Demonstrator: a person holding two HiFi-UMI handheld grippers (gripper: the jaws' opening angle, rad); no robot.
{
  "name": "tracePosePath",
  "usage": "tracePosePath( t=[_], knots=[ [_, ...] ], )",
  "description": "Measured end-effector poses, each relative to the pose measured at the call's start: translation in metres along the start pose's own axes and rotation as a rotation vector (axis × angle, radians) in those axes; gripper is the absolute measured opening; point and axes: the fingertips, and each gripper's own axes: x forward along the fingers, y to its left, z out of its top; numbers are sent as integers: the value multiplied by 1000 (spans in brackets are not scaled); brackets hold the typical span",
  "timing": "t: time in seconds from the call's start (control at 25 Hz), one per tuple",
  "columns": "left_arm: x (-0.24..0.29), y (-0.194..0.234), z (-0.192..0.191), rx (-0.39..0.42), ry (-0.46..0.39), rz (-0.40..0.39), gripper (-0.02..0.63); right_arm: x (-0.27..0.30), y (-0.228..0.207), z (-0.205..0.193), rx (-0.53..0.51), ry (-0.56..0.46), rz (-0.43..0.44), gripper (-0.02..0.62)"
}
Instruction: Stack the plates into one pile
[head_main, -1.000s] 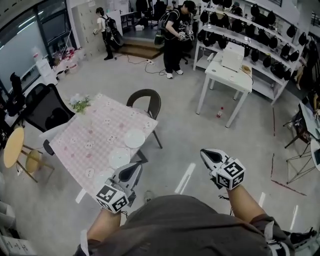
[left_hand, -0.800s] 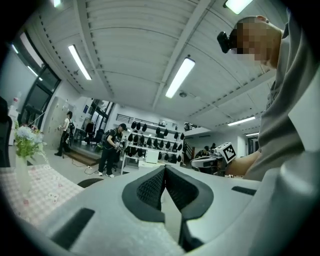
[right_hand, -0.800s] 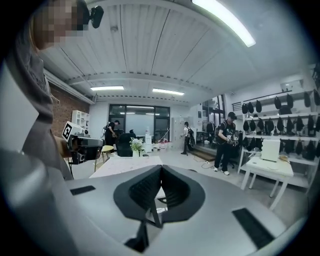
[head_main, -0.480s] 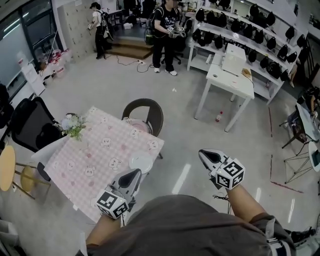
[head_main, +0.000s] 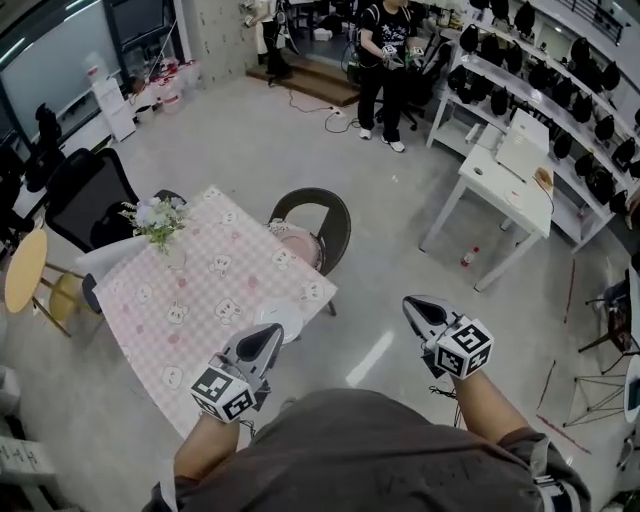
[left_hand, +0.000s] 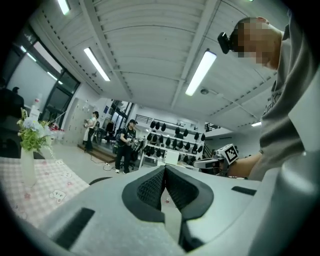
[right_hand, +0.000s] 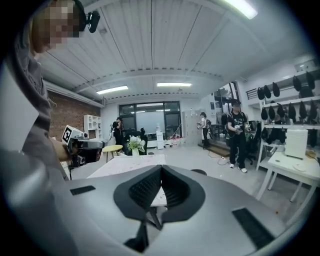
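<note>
A table with a pink checked cloth (head_main: 200, 290) stands at the left of the head view. One white plate (head_main: 287, 322) lies by its near right edge, partly hidden behind my left gripper (head_main: 272, 333); other plates are hidden from view. My left gripper (left_hand: 165, 167) is shut and holds nothing, hovering level over that table corner. My right gripper (head_main: 410, 304) hangs over bare floor to the right of the table, shut and empty (right_hand: 161, 167). Each gripper view shows the other gripper: the right gripper (left_hand: 217, 159) and the left gripper (right_hand: 82, 145).
A vase of flowers (head_main: 160, 222) stands at the table's far left. A dark chair with a pink cushion (head_main: 318, 225) is tucked at the far side; a black office chair (head_main: 85, 195) and a yellow stool (head_main: 25, 270) sit to the left. A white desk (head_main: 505, 175) and people (head_main: 390, 50) are farther off.
The whole view has swung and the table has come closer and turned. Three plates showed along its edge a second ago; now only one shows beside my left gripper. Both grippers stay shut.
</note>
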Motion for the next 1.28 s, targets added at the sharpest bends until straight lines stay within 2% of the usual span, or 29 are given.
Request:
tracePosePath(
  t=[0.16, 0.72, 0.8, 0.88, 0.92, 1.0, 1.28],
  knots=[
    [6, -1, 5, -40, -24, 37, 6, 9, -8, 12, -16, -16, 37, -6],
    [5, 5, 11, -20, -16, 15, 6, 16, -6, 14, -7, -10, 17, -6],
    [5, 4, 10, -20, -18, 18, 5, 19, -7, 11, 44, -2, 37, -5],
    [1, 3, 8, -21, -16, 26, 5, 25, -2, 2, 126, 29, 90, 171],
    [-1, 3, 7, -20, -14, 32, 6, 29, 1, -4, 162, 49, 117, 200],
    [-8, 6, 4, -17, -8, 50, 6, 39, 7, -16, 210, 85, 153, 218],
    [-47, 23, -11, -49, 3, 166, 5, 93, 35, -75, 426, 234, 260, 216]
  ],
)
